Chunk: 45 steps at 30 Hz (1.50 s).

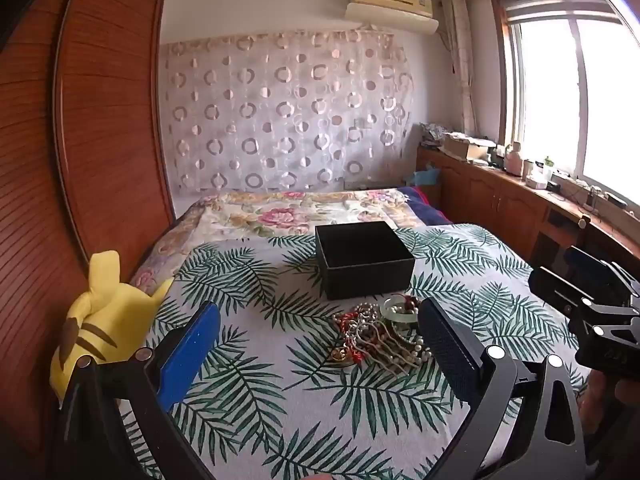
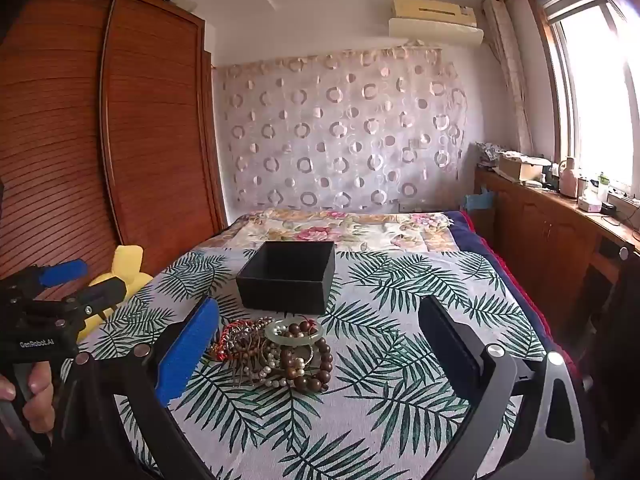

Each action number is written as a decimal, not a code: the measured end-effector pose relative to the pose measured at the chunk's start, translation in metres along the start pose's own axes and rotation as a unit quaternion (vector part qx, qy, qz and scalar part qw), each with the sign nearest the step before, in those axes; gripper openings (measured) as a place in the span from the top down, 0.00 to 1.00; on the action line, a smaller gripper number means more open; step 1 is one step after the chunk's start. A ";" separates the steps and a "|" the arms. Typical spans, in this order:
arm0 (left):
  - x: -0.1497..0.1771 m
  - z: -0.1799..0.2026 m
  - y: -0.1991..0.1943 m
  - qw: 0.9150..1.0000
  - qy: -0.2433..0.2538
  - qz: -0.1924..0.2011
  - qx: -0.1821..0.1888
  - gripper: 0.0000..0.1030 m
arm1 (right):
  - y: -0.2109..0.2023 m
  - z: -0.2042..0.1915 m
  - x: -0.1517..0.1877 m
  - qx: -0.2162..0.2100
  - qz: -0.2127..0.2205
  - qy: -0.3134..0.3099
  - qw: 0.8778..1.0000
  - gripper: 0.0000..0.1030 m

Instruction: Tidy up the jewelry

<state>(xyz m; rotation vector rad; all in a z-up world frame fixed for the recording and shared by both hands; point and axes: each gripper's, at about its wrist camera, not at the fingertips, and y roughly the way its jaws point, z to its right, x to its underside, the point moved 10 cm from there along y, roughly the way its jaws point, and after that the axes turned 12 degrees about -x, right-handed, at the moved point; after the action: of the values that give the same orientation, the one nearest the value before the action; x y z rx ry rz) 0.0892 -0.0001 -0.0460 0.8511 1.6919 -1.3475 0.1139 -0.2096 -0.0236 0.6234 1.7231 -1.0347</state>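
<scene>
Right wrist: "GenRobot.AI", seemingly, on left gripper (image 2: 86, 280).

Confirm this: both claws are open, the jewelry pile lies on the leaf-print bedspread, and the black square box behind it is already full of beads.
Wrong on the box: the black square box looks empty in the right wrist view. The jewelry pile is still outside it.

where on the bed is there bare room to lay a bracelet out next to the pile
Bare leaf-print sheet lies right of the jewelry pile, out to the bed's dark blue edge, and in front of the pile toward the camera. It is crowded behind: the black box sits close to the pile. The yellow plush takes the left edge.
</scene>
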 end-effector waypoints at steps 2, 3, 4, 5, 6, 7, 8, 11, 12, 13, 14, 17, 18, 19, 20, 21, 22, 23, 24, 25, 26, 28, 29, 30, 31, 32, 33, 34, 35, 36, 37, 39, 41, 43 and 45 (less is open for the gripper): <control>-0.003 -0.001 -0.002 1.000 -0.008 0.013 0.000 0.07 | 0.000 0.000 0.000 0.000 -0.001 0.000 1.000 0.02; -0.003 -0.002 -0.003 1.000 -0.009 0.013 0.000 0.07 | 0.000 0.000 0.000 0.001 -0.001 -0.001 1.000 0.02; -0.002 -0.001 -0.002 1.000 -0.005 0.011 -0.001 0.07 | 0.000 0.000 0.000 0.002 -0.001 -0.001 1.000 0.02; -0.002 -0.002 -0.002 1.000 -0.005 0.011 -0.001 0.07 | 0.000 0.000 0.000 0.002 -0.001 0.000 1.000 0.02; -0.002 -0.002 -0.002 1.000 -0.005 0.011 -0.002 0.07 | 0.000 0.001 0.000 0.002 -0.001 0.000 1.000 0.02; -0.002 -0.002 -0.002 1.000 -0.004 0.010 -0.002 0.07 | 0.000 0.001 0.000 0.002 -0.001 -0.001 1.000 0.02; -0.002 -0.001 -0.002 1.000 -0.005 0.011 -0.001 0.07 | 0.001 0.001 0.000 0.003 -0.001 -0.001 1.000 0.02; -0.002 -0.001 -0.002 1.000 -0.005 0.011 -0.001 0.07 | 0.000 0.000 0.001 0.001 -0.001 -0.002 1.000 0.02; -0.002 -0.002 -0.002 1.000 -0.005 0.010 -0.001 0.07 | 0.000 0.000 0.001 0.001 -0.001 -0.002 1.000 0.02; -0.002 -0.001 -0.002 1.000 -0.005 0.010 -0.001 0.07 | 0.000 0.000 0.001 0.001 -0.001 -0.002 1.000 0.02; -0.002 -0.001 -0.002 1.000 -0.005 0.010 -0.001 0.07 | 0.000 0.000 0.001 0.001 -0.001 -0.002 1.000 0.02; -0.002 -0.001 -0.002 1.000 -0.005 0.010 -0.001 0.07 | 0.000 0.000 0.001 0.001 -0.001 -0.001 1.000 0.02; -0.002 -0.002 -0.002 1.000 -0.006 0.009 0.000 0.07 | 0.000 0.000 0.001 0.001 -0.001 -0.001 1.000 0.02; -0.002 -0.002 -0.002 1.000 -0.006 0.009 0.000 0.07 | 0.000 0.000 0.001 0.000 -0.001 -0.001 1.000 0.02; -0.002 -0.002 -0.003 1.000 -0.006 0.009 0.000 0.07 | 0.000 0.000 0.001 0.000 -0.001 -0.001 1.000 0.02; -0.002 -0.002 -0.003 1.000 -0.006 0.009 0.000 0.07 | 0.000 0.000 0.001 0.000 -0.002 -0.001 1.000 0.02; -0.002 -0.002 -0.002 1.000 -0.006 0.009 0.000 0.07 | 0.001 0.000 0.001 0.000 -0.002 -0.001 1.000 0.02; -0.002 -0.002 -0.002 1.000 -0.006 0.009 0.000 0.07 | 0.000 0.000 0.001 0.000 -0.002 -0.001 1.000 0.02; -0.002 -0.002 -0.002 1.000 -0.006 0.009 0.000 0.07 | 0.000 0.000 0.002 0.000 -0.002 -0.002 1.000 0.02; -0.002 -0.001 -0.002 1.000 -0.006 0.008 -0.001 0.07 | 0.000 0.000 0.002 0.000 -0.002 -0.002 1.000 0.02; -0.003 0.000 -0.002 1.000 -0.006 0.008 -0.001 0.07 | 0.000 0.000 0.002 0.000 -0.002 -0.001 1.000 0.02; -0.003 0.000 -0.002 1.000 -0.006 0.008 -0.001 0.07 | -0.001 -0.001 0.002 -0.001 -0.002 -0.001 1.000 0.02; -0.003 0.000 -0.002 1.000 -0.006 0.008 0.000 0.07 | -0.001 -0.001 0.002 0.000 -0.002 -0.001 1.000 0.02; -0.003 0.000 -0.002 1.000 -0.006 0.008 0.000 0.07 | -0.001 -0.002 0.002 -0.001 -0.002 -0.002 1.000 0.02; -0.001 0.000 0.000 1.000 -0.007 0.008 0.000 0.07 | 0.001 0.000 0.002 0.000 -0.003 -0.001 1.000 0.02; -0.001 0.000 0.000 1.000 -0.007 0.008 0.000 0.07 | 0.000 0.000 0.002 0.000 -0.003 -0.001 1.000 0.02; -0.001 0.000 0.000 1.000 -0.006 0.008 0.000 0.07 | 0.001 0.000 0.001 0.000 -0.003 -0.001 1.000 0.02; -0.001 0.000 0.000 1.000 -0.006 0.008 0.000 0.07 | 0.000 0.000 0.001 0.000 -0.003 -0.001 1.000 0.02; -0.001 -0.001 0.000 1.000 -0.007 0.008 0.000 0.07 | 0.000 0.000 0.001 0.000 -0.002 -0.001 1.000 0.02; -0.001 0.000 0.000 1.000 -0.006 0.008 0.001 0.07 | 0.000 0.000 0.001 0.000 -0.003 0.000 1.000 0.02; -0.001 0.000 0.000 1.000 -0.006 0.008 0.000 0.07 | 0.000 0.000 0.001 0.000 -0.003 0.000 1.000 0.02; -0.001 -0.001 0.000 1.000 -0.006 0.008 0.000 0.07 | -0.001 -0.001 0.001 0.000 -0.003 -0.001 1.000 0.02; -0.001 -0.001 0.000 1.000 -0.007 0.008 0.000 0.07 | 0.000 -0.001 0.001 0.000 -0.003 0.000 1.000 0.02; -0.001 -0.001 0.000 1.000 -0.007 0.008 0.001 0.07 | 0.000 -0.001 0.001 0.000 -0.004 0.000 1.000 0.02; -0.001 -0.001 0.000 1.000 -0.007 0.009 0.000 0.07 | -0.001 -0.002 0.001 0.000 -0.003 0.000 1.000 0.02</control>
<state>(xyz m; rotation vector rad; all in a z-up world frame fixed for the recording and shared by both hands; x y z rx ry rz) 0.0894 0.0009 -0.0449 0.8524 1.6700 -1.3393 0.1123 -0.2087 -0.0239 0.6172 1.7258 -1.0393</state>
